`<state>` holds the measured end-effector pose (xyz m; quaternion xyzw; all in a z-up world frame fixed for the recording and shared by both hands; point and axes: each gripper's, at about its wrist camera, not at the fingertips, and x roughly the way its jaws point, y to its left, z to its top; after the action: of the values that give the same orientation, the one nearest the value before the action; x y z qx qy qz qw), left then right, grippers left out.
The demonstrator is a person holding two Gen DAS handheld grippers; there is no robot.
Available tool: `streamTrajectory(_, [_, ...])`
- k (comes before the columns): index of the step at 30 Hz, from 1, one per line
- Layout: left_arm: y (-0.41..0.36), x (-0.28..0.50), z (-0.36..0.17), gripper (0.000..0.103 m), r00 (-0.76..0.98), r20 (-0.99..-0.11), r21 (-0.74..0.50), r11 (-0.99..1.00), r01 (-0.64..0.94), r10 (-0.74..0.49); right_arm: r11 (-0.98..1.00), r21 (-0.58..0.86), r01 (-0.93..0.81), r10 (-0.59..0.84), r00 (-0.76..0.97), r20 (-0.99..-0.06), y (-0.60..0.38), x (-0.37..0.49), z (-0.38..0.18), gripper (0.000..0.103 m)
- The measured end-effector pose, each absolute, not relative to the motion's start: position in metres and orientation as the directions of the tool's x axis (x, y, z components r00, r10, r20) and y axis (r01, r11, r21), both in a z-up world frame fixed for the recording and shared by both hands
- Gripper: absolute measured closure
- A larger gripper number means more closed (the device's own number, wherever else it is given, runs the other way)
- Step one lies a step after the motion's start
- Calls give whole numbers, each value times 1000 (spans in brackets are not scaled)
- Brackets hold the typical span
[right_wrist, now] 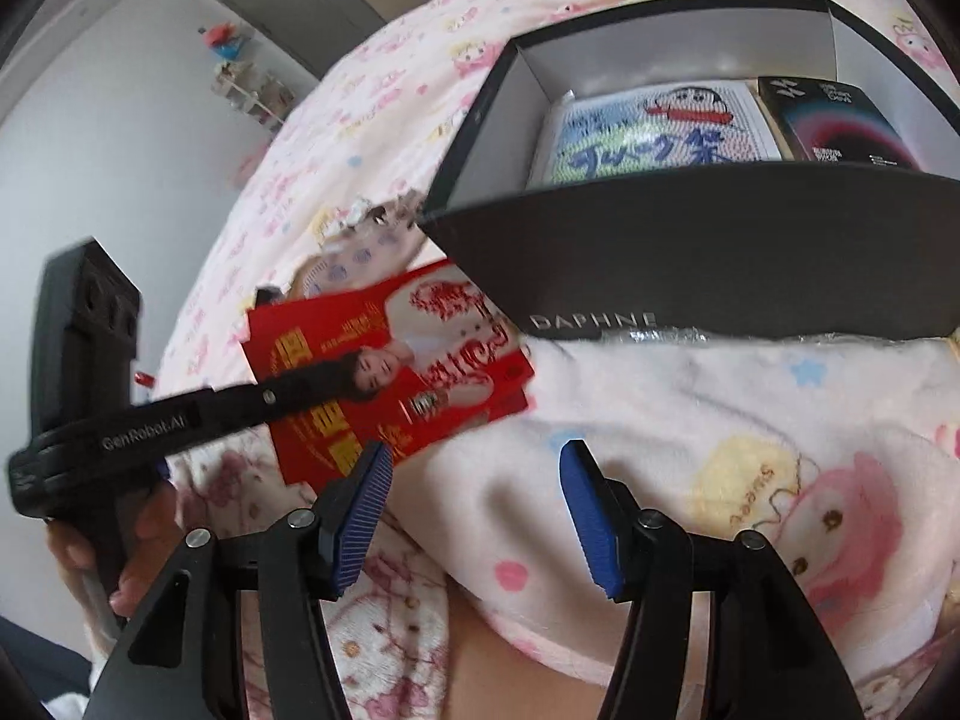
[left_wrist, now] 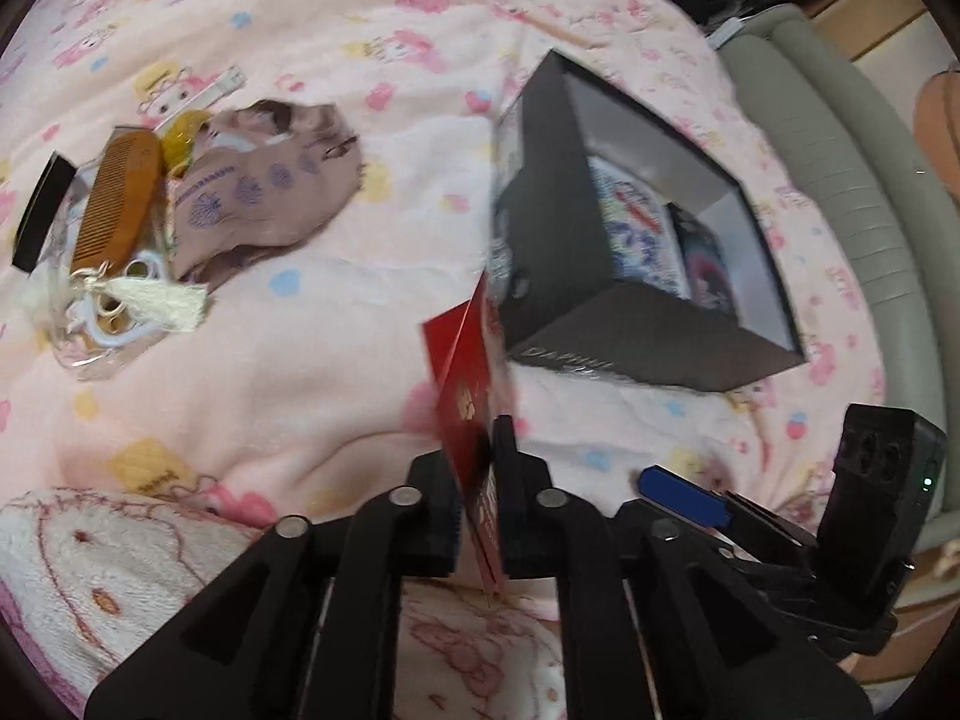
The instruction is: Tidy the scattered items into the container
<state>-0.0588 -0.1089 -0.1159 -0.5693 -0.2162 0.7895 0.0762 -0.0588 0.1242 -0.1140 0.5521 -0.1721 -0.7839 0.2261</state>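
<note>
The red card [left_wrist: 465,372] stands on edge between the jaws of the left tongs [left_wrist: 477,480], clamped near its lower end so that the rest of it sticks up and forward toward the black box [left_wrist: 600,324]. Holding it by one end like this leaves the free end clear to go over the box wall first, which is probably the reason for the grip. In the right wrist view the same card [right_wrist: 420,360] shows its printed face, red and gold with a portrait, hanging just beside the near corner of the box [right_wrist: 720,264] and not yet over its opening.

The right tongs [right_wrist: 474,498] hold nothing: the blue pads [right_wrist: 360,516] stand wide apart above the blanket [right_wrist: 660,420], seemingly kept out of the way or ready for the next item.

The box sits on the bed with its lid off. Inside lie a white packet with a cartoon figure and blue lettering [right_wrist: 648,126] and, against it on the far side, a small dark box [right_wrist: 834,120]. The grey floor beside them looks bare, so there appears to be room for the card.

Well apart from the box, the left wrist view shows what is still loose on the blanket [left_wrist: 300,372]: a wooden comb [left_wrist: 120,198], a brownish printed pouch [left_wrist: 264,192], a cream tassel [left_wrist: 162,300] and a small black item [left_wrist: 42,210] at the edge.
</note>
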Motion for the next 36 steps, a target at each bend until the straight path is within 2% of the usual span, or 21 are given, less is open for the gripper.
streamTrajectory(1, [-108, -60, -118, 74, -301, -865, -452, -885, 115, 402, -829, 537, 155, -558, -278, -782, 123, -61, -118, 48])
streamTrajectory(2, [-107, -59, -120, 68, -269, -853, -488, -867, 104, 448, -814, 562, 149, -580, -266, -770, 121, -62, -122, 48])
streamTrajectory(4, [-110, -57, -118, 66, -272, -861, -472, -874, 111, 430, -790, 597, 137, -611, -232, -756, 118, -63, -131, 48])
streamTrajectory(7, [-122, -56, -108, 61, -282, -914, -338, -931, 136, 291, -797, 588, 137, -603, -227, -765, 114, -62, -137, 48])
streamTrajectory(11, [-153, -66, -99, 53, -319, -938, -220, -947, 235, 139, -787, 600, 140, -616, -218, -757, 107, -69, -136, 48])
streamTrajectory(14, [-167, -86, -103, 53, -344, -937, -166, -945, 282, 62, -789, 598, 145, -615, -193, -765, 96, -74, -140, 48])
streamTrajectory(19, [-159, -131, -145, 53, -242, -944, -272, -943, 193, 223, -790, 595, 145, -612, -156, -775, 76, -83, -153, 48])
streamTrajectory(23, [-145, -132, -167, 53, -147, -970, -221, -957, 189, 195, -797, 590, 128, -603, -149, -784, 68, -99, -163, 48])
streamTrajectory(26, [-142, -124, -159, 54, -146, -961, -258, -951, 173, 234, -793, 602, 97, -609, -185, -772, 68, -105, -165, 49])
streamTrajectory(29, [-134, -109, -152, 54, -141, -945, -314, -938, 148, 294, -756, 645, 110, -652, -223, -725, 71, -103, -155, 54])
streamTrajectory(36, [-107, -75, -130, 64, -169, -887, -449, -888, 104, 429, -807, 565, 172, -586, -350, -731, 95, -80, -112, 56])
